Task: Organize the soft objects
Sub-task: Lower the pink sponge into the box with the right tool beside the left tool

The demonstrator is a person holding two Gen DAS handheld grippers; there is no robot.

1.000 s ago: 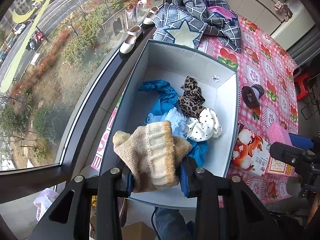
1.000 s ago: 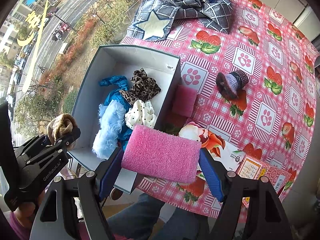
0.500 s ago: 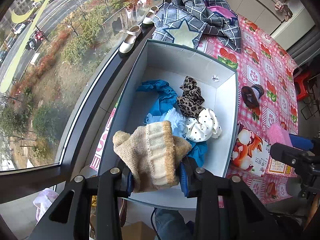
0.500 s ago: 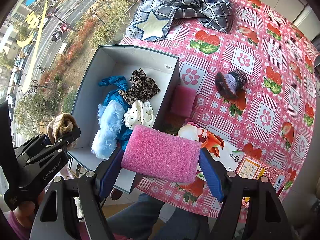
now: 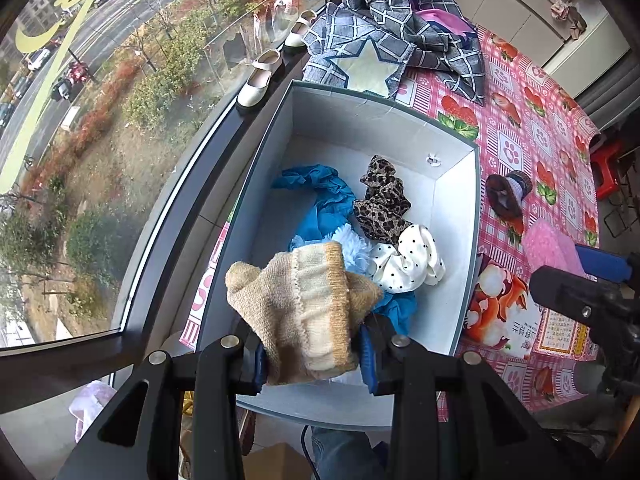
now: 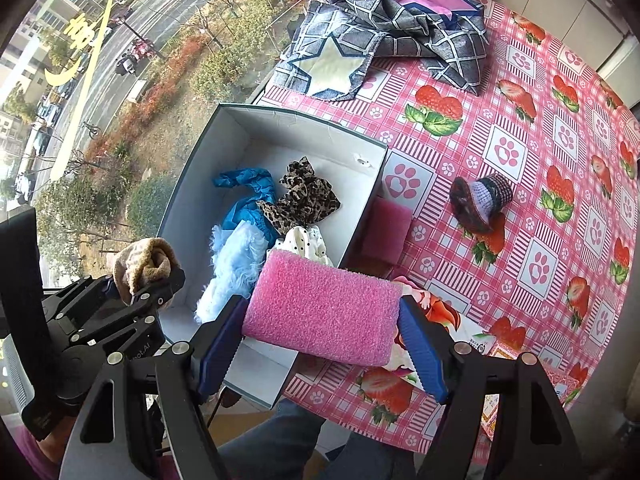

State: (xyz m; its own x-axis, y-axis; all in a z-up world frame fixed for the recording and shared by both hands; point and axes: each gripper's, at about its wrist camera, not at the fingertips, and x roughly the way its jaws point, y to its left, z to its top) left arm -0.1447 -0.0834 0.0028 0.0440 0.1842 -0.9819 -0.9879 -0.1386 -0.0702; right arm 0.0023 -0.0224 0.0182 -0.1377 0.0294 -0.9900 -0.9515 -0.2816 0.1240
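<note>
Left tongs (image 5: 311, 354) clamp a beige knit sock (image 5: 304, 308); right tongs (image 6: 320, 344) clamp a pink sponge (image 6: 322, 316), both above the grey box (image 5: 456, 264) for deposit.

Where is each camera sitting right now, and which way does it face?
Left wrist: on the left tongs, looking down into the box; its fingers clamp a tan sock; the right tongs show at the right edge.
Right wrist: on the right tongs, looking down over the box's near corner and the tablecloth; its fingers grip a pink sponge; the left tongs show at left, jeans below.
Shared: box, leopard scrunchie, plaid cloth, both sets of tongs.
</note>
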